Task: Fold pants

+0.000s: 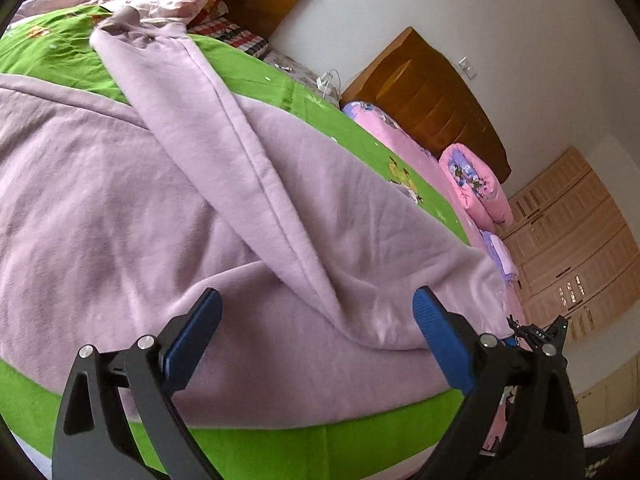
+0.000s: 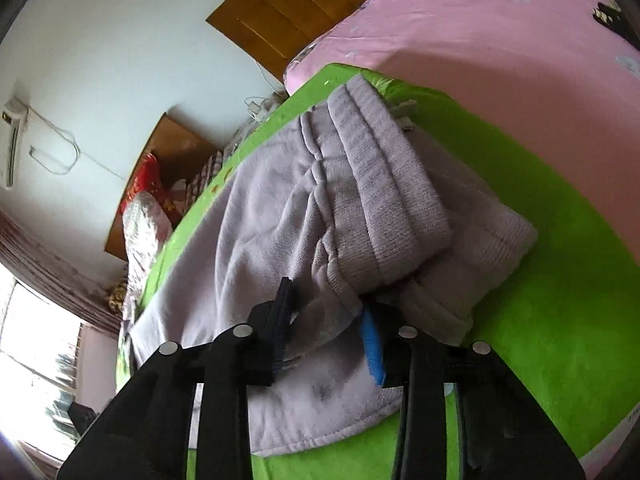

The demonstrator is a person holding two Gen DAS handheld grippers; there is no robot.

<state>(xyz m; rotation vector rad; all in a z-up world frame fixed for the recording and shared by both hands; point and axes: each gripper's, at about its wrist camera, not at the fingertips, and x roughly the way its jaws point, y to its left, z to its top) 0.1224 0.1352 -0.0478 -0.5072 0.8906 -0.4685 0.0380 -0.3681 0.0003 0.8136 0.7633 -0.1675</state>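
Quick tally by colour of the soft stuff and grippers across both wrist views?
Lilac pants: 1
Green bedcover: 1
Pink rolled quilt: 1
Pink bedsheet: 1
Black grippers with blue pads, left gripper, right gripper: 2
Total: 6

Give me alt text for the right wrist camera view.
The right gripper straddles a bunched fold of lilac pants near their ribbed waistband, spread on a green bed cover. A pink bed lies beyond.
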